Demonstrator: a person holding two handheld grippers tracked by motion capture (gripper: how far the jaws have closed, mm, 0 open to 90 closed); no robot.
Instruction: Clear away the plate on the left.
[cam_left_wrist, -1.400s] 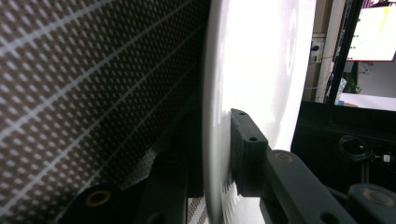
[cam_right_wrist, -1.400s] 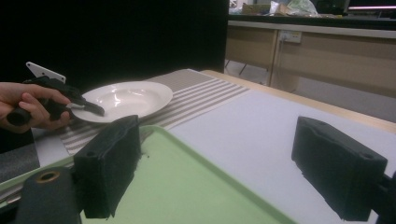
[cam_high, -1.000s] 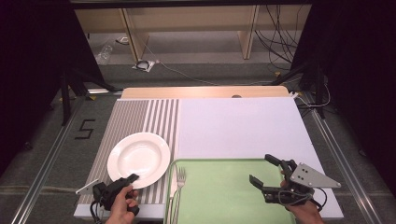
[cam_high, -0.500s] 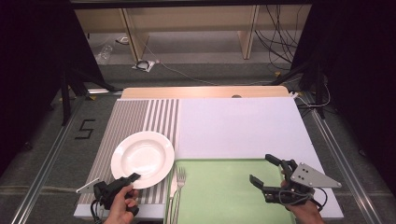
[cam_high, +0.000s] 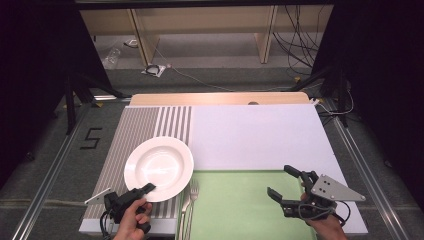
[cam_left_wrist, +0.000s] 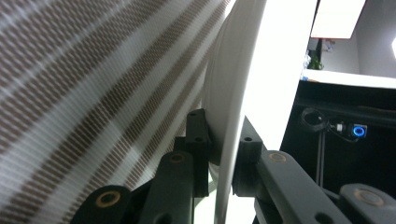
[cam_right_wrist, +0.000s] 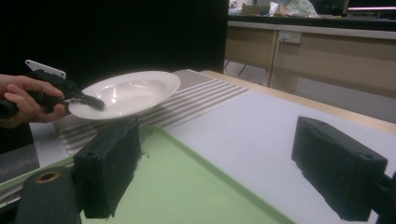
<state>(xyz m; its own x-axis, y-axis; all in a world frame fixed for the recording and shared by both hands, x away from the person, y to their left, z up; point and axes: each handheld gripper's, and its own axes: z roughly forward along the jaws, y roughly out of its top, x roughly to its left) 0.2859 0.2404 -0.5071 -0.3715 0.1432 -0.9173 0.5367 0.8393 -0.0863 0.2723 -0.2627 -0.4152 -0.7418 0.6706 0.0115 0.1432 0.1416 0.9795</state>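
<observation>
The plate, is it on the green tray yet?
Not yet. The left gripper has its fingers shut on the rim of the round white plate, lifted over the striped mat. The silver fork lies by the green tray. The right gripper waits open over the tray.

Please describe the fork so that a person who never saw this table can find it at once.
Find the green tray at the table's near edge. Along its left rim, just right of the white plate gripped by the left tongs, lies the fork, tines pointing away. It is the one metal utensil.
</observation>
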